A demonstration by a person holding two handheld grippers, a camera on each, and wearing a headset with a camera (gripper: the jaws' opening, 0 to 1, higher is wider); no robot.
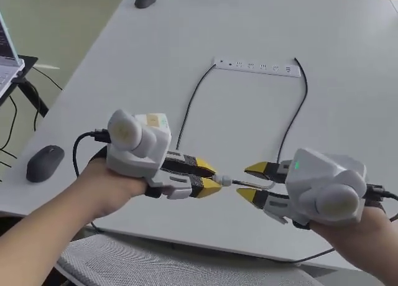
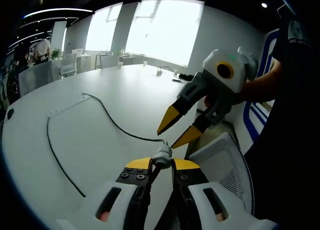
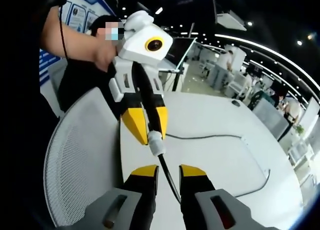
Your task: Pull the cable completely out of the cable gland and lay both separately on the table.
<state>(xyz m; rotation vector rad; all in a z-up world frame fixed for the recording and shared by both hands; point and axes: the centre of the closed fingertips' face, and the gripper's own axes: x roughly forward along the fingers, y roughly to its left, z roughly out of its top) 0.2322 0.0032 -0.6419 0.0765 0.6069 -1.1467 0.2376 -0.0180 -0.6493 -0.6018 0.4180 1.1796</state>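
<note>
While the left gripper pinches the gland between its closed yellow tips, just above the near edge of the table, the right gripper faces it tip to tip. Its fingers stand apart, one on each side of the cable (no contact that the right gripper view shows). The cable sits threaded in the gland and runs back across the table to a power strip.

Left tool pinched tight, right tool jaws apart.
</note>
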